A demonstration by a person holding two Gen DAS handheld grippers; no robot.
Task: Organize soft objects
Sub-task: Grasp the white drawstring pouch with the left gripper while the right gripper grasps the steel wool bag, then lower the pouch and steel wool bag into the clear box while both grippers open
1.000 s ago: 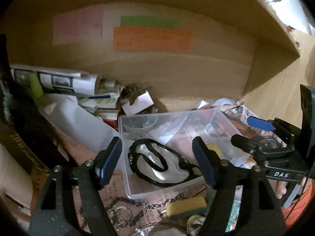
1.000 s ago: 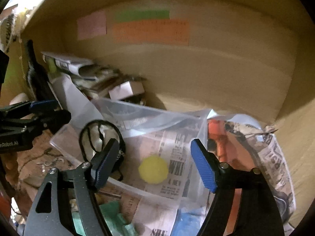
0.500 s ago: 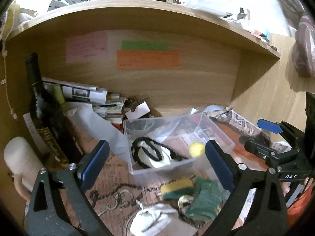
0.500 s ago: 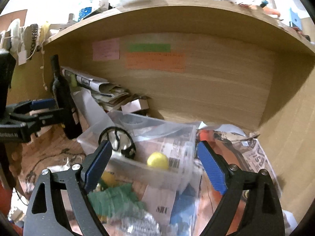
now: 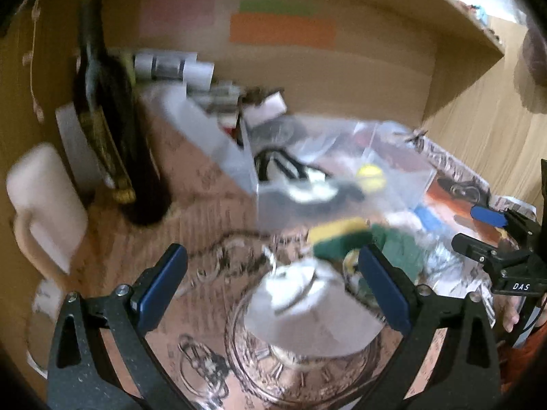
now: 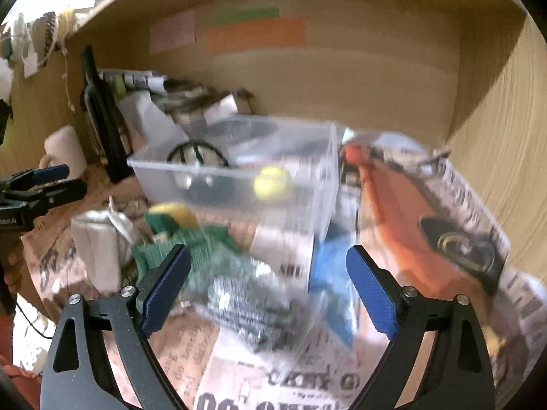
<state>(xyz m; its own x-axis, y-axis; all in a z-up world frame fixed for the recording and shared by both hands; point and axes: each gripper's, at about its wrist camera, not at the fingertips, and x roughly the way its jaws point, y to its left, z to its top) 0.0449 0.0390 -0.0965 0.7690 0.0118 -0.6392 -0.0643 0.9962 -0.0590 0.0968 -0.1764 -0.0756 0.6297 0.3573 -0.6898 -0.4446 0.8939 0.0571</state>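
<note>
A clear plastic box [image 5: 403, 184] [image 6: 307, 171] holds a white item with black straps [image 5: 301, 188] and a yellow ball [image 5: 369, 174] [image 6: 271, 182]. In front of it lie a yellow-green sponge [image 5: 338, 235] [image 6: 174, 215], a green cloth [image 5: 400, 249] [image 6: 201, 242] and a silvery scrubber [image 6: 246, 300]. My left gripper [image 5: 270, 266] [image 6: 51, 181] stands wide open above a white cloth [image 5: 307, 307] [image 6: 99, 246], not touching it. My right gripper [image 6: 266, 273] [image 5: 478, 232] hangs over the scrubber with jaws opening and nothing pressed between the pads.
A dark bottle [image 5: 109, 130] [image 6: 99, 116] and a white mug [image 5: 44, 205] stand at the left by the shelf wall. Newspaper [image 6: 444, 239] covers the desk. A chain [image 5: 222, 253] and a glass dish [image 5: 290, 369] lie near the left gripper. Papers pile behind the box.
Both grippers have drawn back from the box and sunk toward the desk, and their jaws stand wider. The strapped white item and the yellow ball stay in the box.
</note>
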